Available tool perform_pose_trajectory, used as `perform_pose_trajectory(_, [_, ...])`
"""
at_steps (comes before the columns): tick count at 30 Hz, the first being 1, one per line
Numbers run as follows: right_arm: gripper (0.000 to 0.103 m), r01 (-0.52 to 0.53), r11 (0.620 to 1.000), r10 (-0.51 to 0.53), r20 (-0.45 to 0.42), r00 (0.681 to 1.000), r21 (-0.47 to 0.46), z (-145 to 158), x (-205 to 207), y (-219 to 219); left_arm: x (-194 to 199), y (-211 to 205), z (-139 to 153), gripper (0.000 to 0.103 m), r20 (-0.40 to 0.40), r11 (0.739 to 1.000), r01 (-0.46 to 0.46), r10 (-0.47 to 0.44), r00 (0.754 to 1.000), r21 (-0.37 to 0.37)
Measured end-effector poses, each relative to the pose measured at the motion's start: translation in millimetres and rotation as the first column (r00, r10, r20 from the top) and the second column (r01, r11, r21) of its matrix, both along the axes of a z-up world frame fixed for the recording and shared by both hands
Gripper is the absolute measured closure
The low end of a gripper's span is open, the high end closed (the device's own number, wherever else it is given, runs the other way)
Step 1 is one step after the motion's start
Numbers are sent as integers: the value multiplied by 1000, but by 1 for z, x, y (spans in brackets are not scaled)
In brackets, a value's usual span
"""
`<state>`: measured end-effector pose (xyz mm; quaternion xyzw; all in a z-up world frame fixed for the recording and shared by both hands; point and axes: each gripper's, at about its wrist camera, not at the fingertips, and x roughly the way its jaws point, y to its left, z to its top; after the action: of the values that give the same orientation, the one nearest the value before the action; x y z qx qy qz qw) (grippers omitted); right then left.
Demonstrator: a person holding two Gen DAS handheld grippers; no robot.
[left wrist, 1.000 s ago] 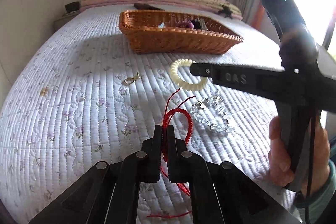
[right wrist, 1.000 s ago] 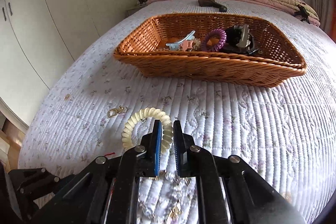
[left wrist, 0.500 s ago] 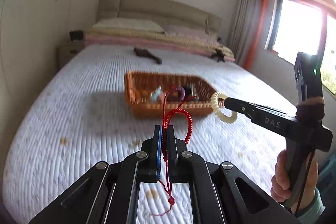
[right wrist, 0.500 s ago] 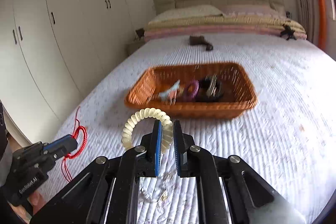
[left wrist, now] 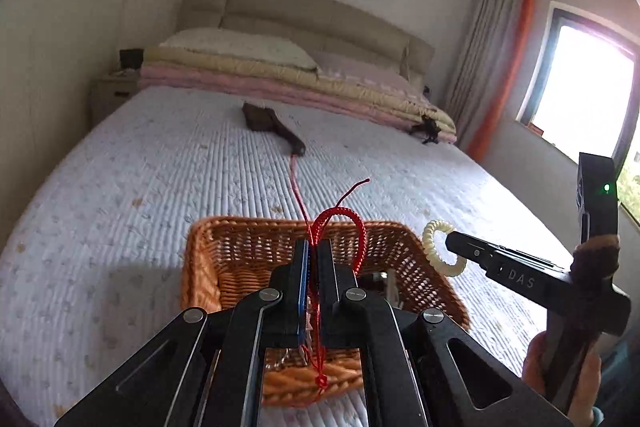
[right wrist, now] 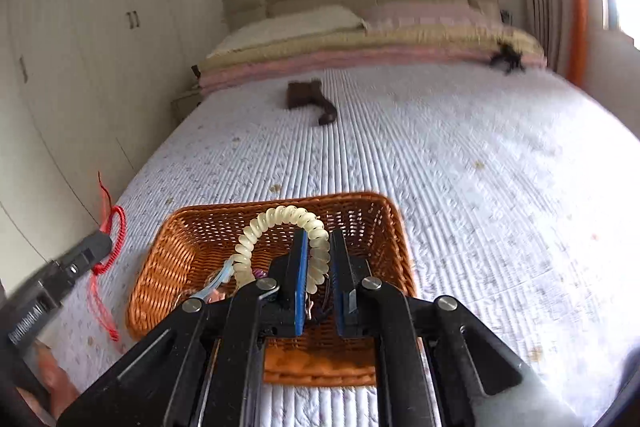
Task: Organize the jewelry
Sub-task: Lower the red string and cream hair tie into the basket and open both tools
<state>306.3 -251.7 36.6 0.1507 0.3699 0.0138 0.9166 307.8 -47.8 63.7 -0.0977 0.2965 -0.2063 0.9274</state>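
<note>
Left wrist view: the left gripper [left wrist: 314,259] hangs above the near half of a wicker basket [left wrist: 208,259] on a quilted bed [left wrist: 160,179], its fingers [left wrist: 301,267] pressed together on a red cord bracelet [left wrist: 352,227], whose braided loop arcs up past the fingertips while knotted tails dangle below them. To the right, the right gripper [left wrist: 454,241] reaches in from a hand [left wrist: 568,379] at the frame edge, a cream coil hair tie [left wrist: 434,247] pinched at its tip, just off the basket's right rim. The basket's contents are mostly hidden behind the gripper here; only a glint of something metallic shows. Farther up the bed lie a dark brown object [left wrist: 264,119] and a small black item [left wrist: 428,129] near the folded blankets. Right wrist view: the right gripper [right wrist: 320,259] holds its fingers [right wrist: 300,267] a narrow gap apart, clamped on one side of the coil hair tie [right wrist: 280,223], the ring standing up over the wicker basket [right wrist: 160,267]. This angle reveals what the other conceals: a pale blue hair clip [right wrist: 218,281] and a purple item [right wrist: 259,272] lying in the basket's near left part, with dark pieces under the fingers too obscured to identify. At far left the left gripper [right wrist: 102,245] appears blurred, the red cord bracelet [right wrist: 116,239] looped at its tip, left of the basket's rim.
</note>
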Motion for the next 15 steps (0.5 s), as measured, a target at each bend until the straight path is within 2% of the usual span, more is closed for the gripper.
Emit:
perform_pose_trajectory(3, [91,-11,1000,11,-29,1000,-9,-13,22,6,21,-6,-22,99,-54,1000,-7,7,999,-1])
perform_pose_trajectory(7, [91,-23,1000,22,-54,998,-12,-28,31,17,33,-12,-41,99,-88,998,-23,28,996,58])
perform_pose_trajectory(15, [91,-37,999,35,-104,994,-18,-50,48,35,37,-16,-57,97,-116,997,-23,32,993,78])
